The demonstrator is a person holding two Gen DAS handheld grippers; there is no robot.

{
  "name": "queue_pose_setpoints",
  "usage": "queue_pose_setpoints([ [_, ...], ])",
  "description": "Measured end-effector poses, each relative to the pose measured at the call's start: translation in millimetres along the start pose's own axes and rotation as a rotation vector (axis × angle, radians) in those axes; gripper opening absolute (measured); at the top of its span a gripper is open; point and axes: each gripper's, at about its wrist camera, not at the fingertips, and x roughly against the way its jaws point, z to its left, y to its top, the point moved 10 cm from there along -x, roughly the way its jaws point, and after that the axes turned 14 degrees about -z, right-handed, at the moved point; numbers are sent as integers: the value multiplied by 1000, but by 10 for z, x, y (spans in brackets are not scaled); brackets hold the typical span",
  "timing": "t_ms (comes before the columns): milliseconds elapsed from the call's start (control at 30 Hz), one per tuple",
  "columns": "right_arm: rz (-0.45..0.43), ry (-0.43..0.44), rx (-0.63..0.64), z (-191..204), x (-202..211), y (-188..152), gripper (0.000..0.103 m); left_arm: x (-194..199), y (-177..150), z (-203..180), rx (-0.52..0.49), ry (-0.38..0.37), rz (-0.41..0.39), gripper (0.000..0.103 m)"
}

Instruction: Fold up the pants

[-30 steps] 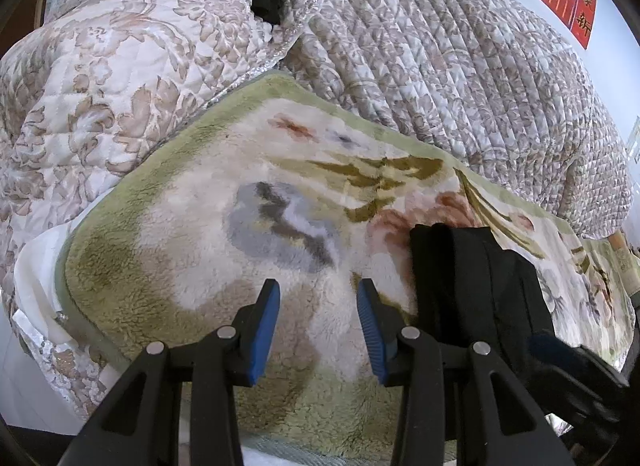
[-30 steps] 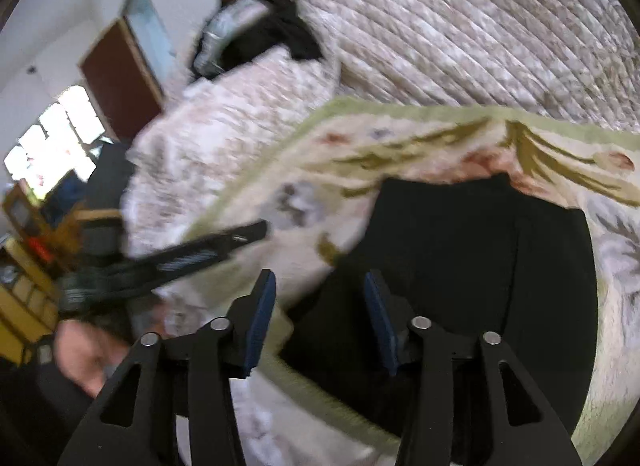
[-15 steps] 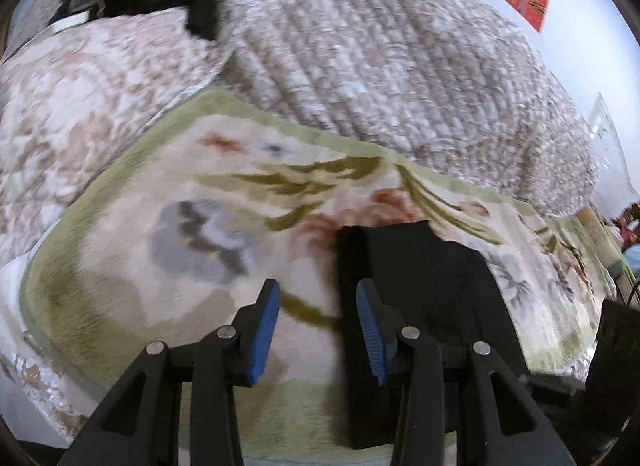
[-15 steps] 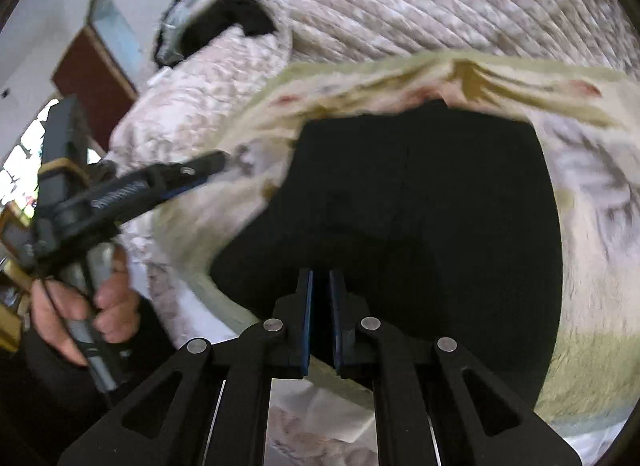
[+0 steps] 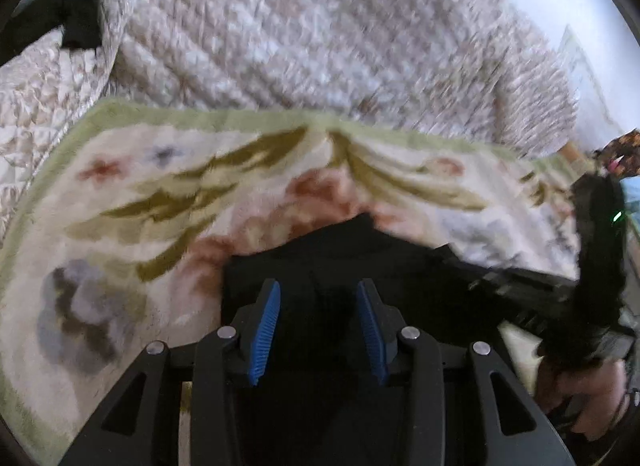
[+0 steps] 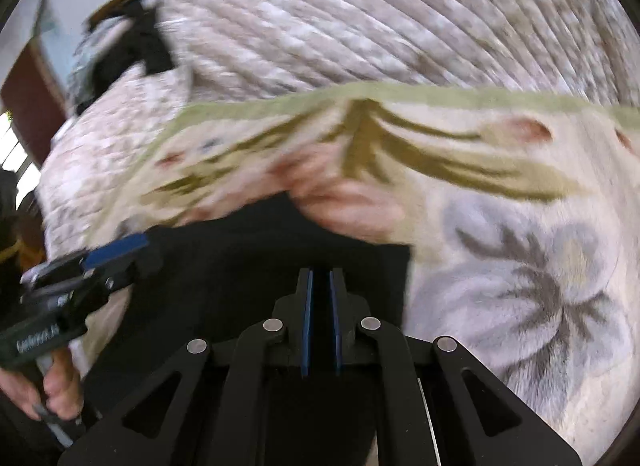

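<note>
While on blanket: pants
Left hand-held gripper: released, over pants
Right hand-held gripper: clenched, grasping pants

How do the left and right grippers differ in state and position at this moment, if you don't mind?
The left gripper is open, its blue pads spread above the black pants; the right gripper is nearly shut, apparently pinching the pants. Both point toward the floral blanket.
</note>
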Motion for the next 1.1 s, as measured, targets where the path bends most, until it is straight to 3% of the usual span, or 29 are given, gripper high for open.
queue_pose_setpoints([
  [133,-18,3,-88,-196,11,-16,7,-45,-106,82,-6,16,-13,46],
  [733,-65,3,-38,-170,71,-76,8,-26,-116,98,-1,30,-43,51],
  [900,-67,-43,64,-22,305,-200,29,151,-145,106,-21,46,-63,51],
  [1100,-117,-105,171,114,718,-473,37,533,-442,103,-33,44,-58,51],
])
